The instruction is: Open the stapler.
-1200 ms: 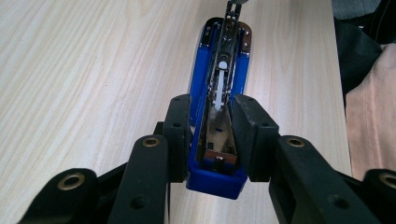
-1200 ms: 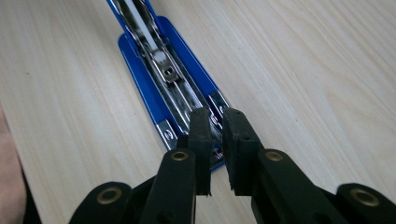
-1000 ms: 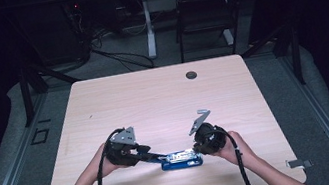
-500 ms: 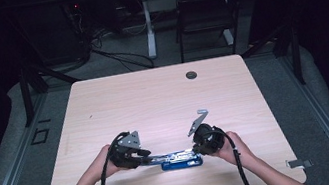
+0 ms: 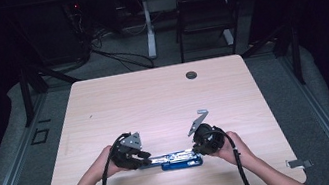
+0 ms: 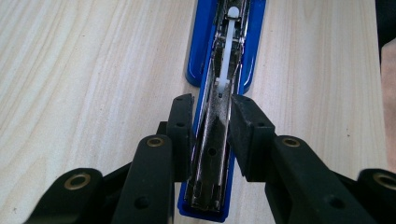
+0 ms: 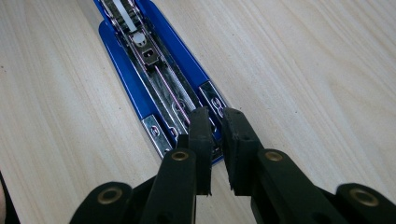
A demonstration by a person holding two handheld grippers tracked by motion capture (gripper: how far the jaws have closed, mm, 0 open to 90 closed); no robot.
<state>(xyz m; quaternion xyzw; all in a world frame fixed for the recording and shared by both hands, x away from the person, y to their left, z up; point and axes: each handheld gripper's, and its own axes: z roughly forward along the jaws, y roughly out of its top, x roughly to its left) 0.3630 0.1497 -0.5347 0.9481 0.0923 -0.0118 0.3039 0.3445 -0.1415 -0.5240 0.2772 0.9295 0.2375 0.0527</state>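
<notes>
The blue stapler [image 5: 180, 159] lay flat on the pale wood-grain desk [image 5: 154, 104], its long axis running straight from one hand-held gripper to the other. It was opened out: a glossy blue base carried a shiny metal staple channel [image 6: 219, 116] with a white pusher strip. The left hand-held gripper [image 6: 212, 122] was clenched on one end of that metal channel. The right hand-held gripper [image 7: 215, 135] sat over the opposite end, its black jaws nearly together, with no visible grasp.
</notes>
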